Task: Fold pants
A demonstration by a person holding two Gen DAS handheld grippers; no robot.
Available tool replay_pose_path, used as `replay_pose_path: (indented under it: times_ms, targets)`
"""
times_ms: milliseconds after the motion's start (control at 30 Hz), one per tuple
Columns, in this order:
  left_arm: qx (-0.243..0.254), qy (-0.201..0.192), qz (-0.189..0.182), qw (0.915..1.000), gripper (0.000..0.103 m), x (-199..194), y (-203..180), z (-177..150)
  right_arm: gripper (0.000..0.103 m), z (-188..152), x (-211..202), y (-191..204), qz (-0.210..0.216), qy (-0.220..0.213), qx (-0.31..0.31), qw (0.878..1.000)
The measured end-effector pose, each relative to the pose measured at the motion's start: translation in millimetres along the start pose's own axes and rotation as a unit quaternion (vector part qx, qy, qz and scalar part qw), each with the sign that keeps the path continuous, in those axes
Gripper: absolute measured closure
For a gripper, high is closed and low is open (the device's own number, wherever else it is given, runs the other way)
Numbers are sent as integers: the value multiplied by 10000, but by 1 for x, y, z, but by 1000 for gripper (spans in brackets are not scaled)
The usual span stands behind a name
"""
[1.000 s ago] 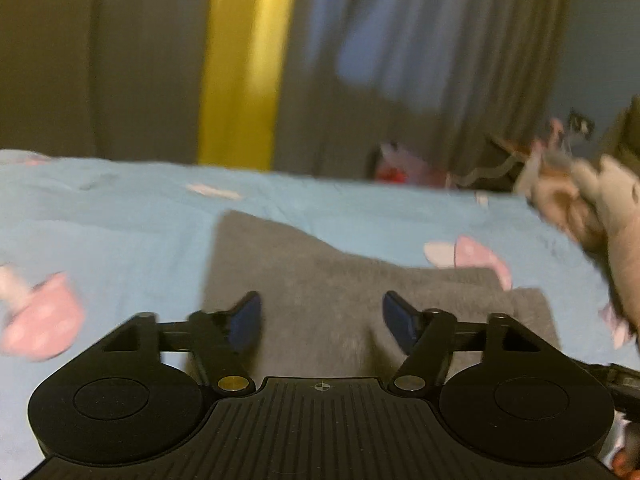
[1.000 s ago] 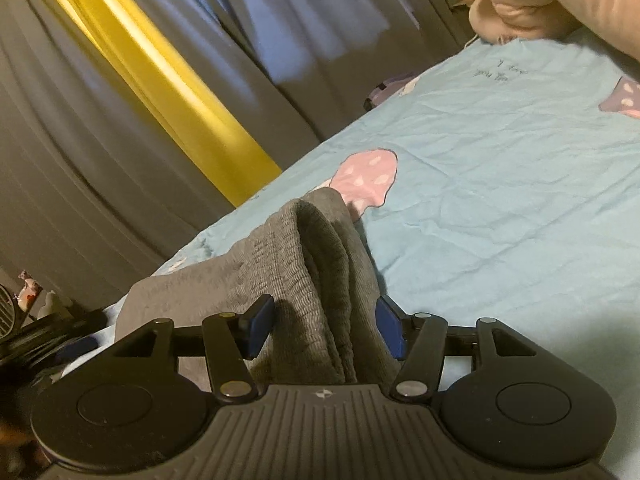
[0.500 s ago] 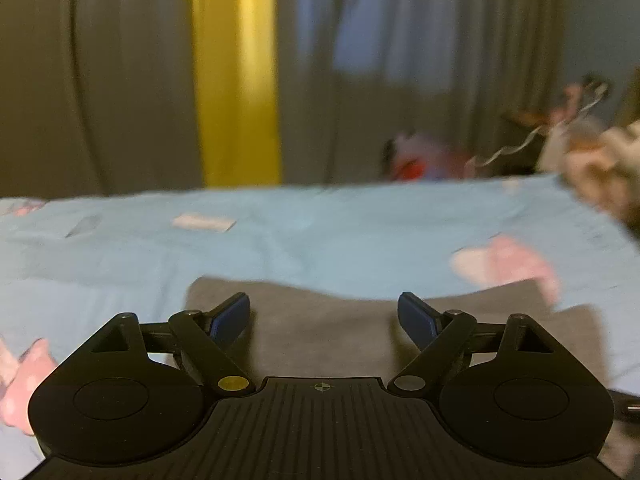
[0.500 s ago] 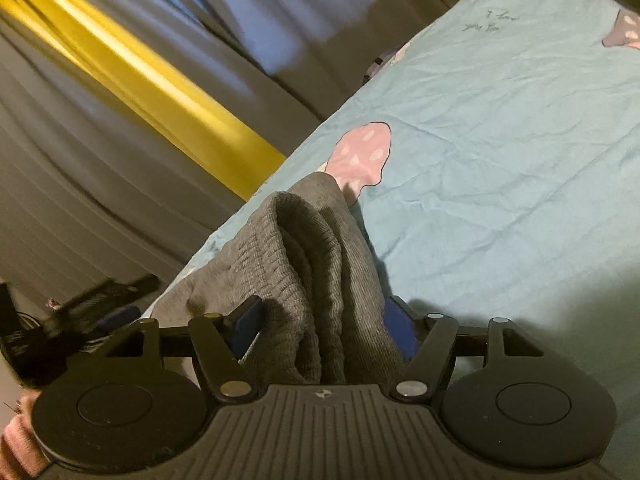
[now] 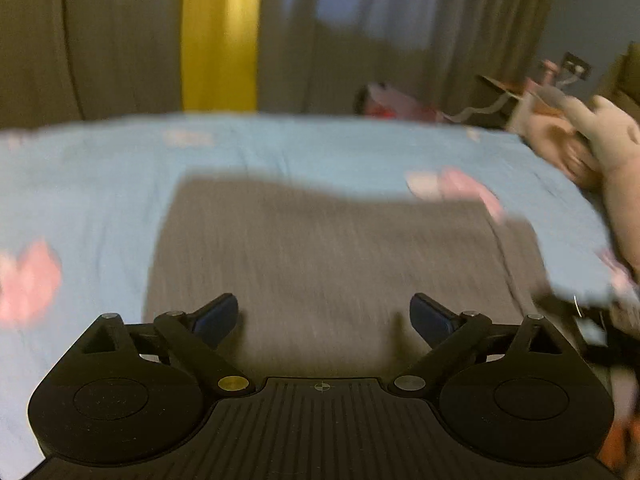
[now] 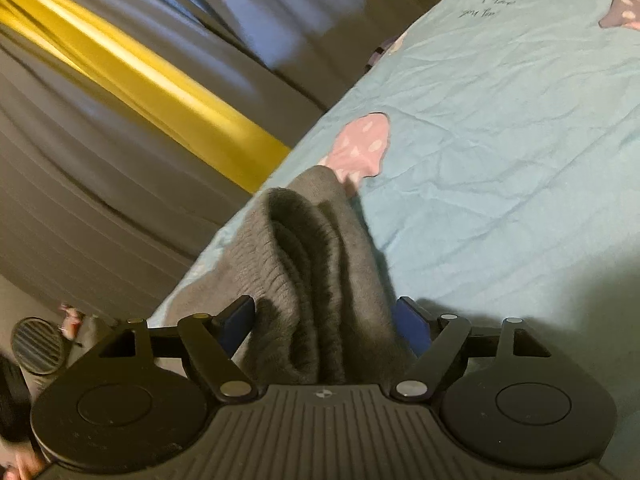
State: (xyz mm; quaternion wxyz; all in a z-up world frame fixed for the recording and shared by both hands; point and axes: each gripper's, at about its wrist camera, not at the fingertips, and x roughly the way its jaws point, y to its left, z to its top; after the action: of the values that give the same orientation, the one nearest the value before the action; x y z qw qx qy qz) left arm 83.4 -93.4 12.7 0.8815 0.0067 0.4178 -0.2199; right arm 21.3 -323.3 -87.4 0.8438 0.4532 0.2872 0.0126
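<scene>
Pointing your left gripper down over flat grey pants on blue bedsheet, jaws opening, nothing between. Your right gripper tilted, jaws opening around bunched pants fold.

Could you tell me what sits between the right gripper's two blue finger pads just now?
In the right wrist view, a bunched fold of the grey knitted pants stands between the opening right gripper pads.

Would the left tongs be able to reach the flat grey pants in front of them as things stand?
Probably yes: the left tongs are opening with nothing between them, and the grey pants lie flat on the blue sheet directly ahead, nothing in between.
</scene>
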Motion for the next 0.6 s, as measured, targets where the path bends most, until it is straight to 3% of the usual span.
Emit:
replay_pose_path:
  times_ms: [67,100,167,333,433,500,600]
  targets:
    - [-195,410,121,9989,5,1,8,-31,24,0,-6,3,145,-84,5,9999]
    - [-255,369,117,9989,5,-1,12,-48,24,0,-11,6,196,-141,-16,9997]
    - [-174,-176,184,9995,5,-13,10,-74,24,-3,-21,12,221,-215,-50,9995]
    - [-787,-476,253,9954,5,-22,15,-77,24,-17,-43,25,196,176,281,9993]
    - [-634,-451,305,9965,5,-22,13,-79,24,-40,-51,29,227,438,419,9979]
    - [-632,-456,301,9965,5,-23,12,-79,24,-54,-49,29,-18,655,447,9968]
    - [-699,-472,258,9961,4,-25,14,-80,24,-56,-43,32,-115,577,423,9974]
